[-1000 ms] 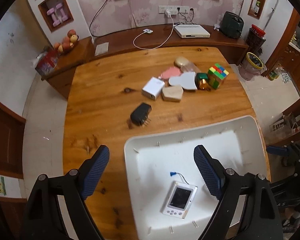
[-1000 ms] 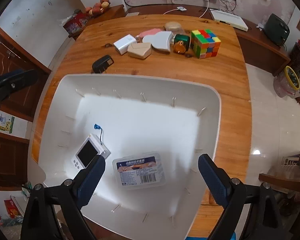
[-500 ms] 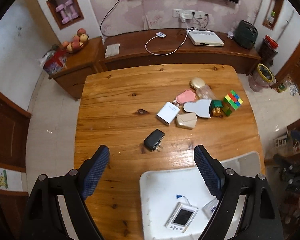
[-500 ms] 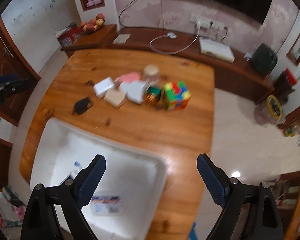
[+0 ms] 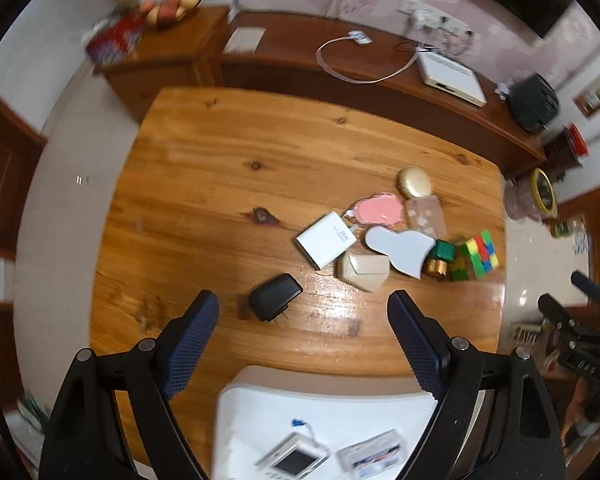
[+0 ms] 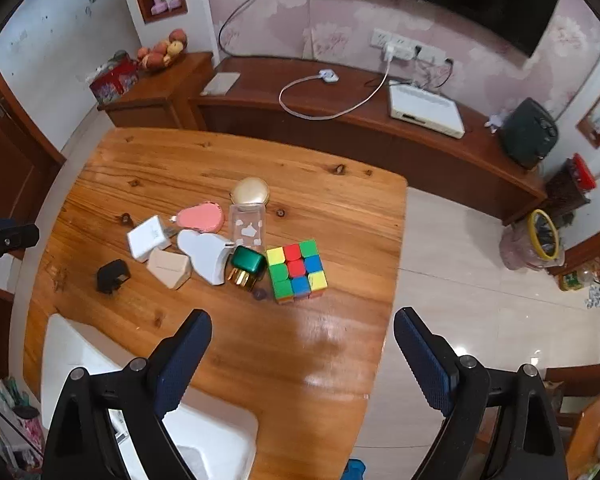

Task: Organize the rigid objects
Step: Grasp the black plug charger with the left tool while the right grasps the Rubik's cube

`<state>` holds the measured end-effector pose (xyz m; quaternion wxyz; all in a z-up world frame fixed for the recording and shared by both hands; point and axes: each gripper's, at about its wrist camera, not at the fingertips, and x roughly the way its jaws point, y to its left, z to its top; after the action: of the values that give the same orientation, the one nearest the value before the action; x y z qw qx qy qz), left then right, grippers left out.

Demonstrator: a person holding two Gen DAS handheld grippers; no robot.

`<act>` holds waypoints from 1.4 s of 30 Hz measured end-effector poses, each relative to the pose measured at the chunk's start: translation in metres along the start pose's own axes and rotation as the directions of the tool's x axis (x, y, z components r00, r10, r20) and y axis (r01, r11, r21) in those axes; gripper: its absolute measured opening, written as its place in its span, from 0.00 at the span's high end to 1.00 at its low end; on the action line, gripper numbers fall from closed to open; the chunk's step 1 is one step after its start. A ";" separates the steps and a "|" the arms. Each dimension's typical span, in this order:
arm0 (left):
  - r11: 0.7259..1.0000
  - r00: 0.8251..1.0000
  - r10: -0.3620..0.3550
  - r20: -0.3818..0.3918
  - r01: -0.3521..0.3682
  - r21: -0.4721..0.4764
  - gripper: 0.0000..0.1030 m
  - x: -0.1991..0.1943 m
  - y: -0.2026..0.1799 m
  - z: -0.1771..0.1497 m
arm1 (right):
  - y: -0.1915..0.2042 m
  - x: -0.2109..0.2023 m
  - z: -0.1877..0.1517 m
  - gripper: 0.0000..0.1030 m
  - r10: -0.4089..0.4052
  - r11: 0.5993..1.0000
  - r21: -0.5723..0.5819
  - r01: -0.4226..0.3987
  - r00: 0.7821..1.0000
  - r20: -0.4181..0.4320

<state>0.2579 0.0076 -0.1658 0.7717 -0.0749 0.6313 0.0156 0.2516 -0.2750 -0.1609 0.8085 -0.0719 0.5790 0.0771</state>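
Note:
A cluster of small items lies on the wooden table [image 5: 220, 168]: a black charger [image 5: 274, 297] [image 6: 112, 277], a white box [image 5: 326, 239], a beige box [image 5: 364, 270], a pale blue bottle-shaped piece [image 5: 400, 249], a pink case [image 6: 201, 217], a gold compact [image 6: 250, 191], a green-capped bottle [image 6: 246, 266] and a colour cube [image 6: 297, 271]. A white tray [image 5: 340, 404] [image 6: 72, 356] at the near edge holds a small white screen device [image 5: 294, 460] and a clear labelled box [image 5: 374, 454]. My left gripper [image 5: 304, 332] is open and empty, above the table near the charger. My right gripper [image 6: 302, 348] is open and empty, nearer than the cube.
A low wooden sideboard [image 6: 340, 128] runs behind the table with a white router [image 6: 426, 114], a cable and a dark green appliance [image 6: 530, 134]. A fruit bowl [image 6: 162, 50] stands on a side cabinet. Tiled floor and a lidded jar [image 6: 538, 240] lie right of the table.
Both grippers have drawn back and risen from over the tray, so the item cluster now sits ahead of them. The tray has dropped to the lower edge of both views.

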 end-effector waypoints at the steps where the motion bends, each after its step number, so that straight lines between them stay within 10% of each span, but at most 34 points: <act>1: 1.000 1.000 0.002 -0.011 -0.002 -0.029 0.15 0.010 0.002 0.002 | 0.000 0.010 0.003 0.10 -0.001 1.000 -0.004 0.001 1.000 -0.014; 16: 0.945 0.982 -0.009 -0.190 -0.054 -0.323 0.15 0.122 0.040 -0.001 | 0.014 0.127 0.021 0.10 0.020 0.998 -0.062 -0.032 0.982 -0.187; 42: 0.852 0.960 -0.069 -0.272 -0.085 -0.516 0.32 0.151 0.068 -0.019 | 0.018 0.172 0.017 0.26 0.009 0.996 -0.088 -0.034 0.961 -0.275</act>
<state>0.2619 0.0612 -0.3232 0.6248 -0.2804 0.7063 0.1792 0.3183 -0.2468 -0.3188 0.7155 -0.1127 0.6819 0.1016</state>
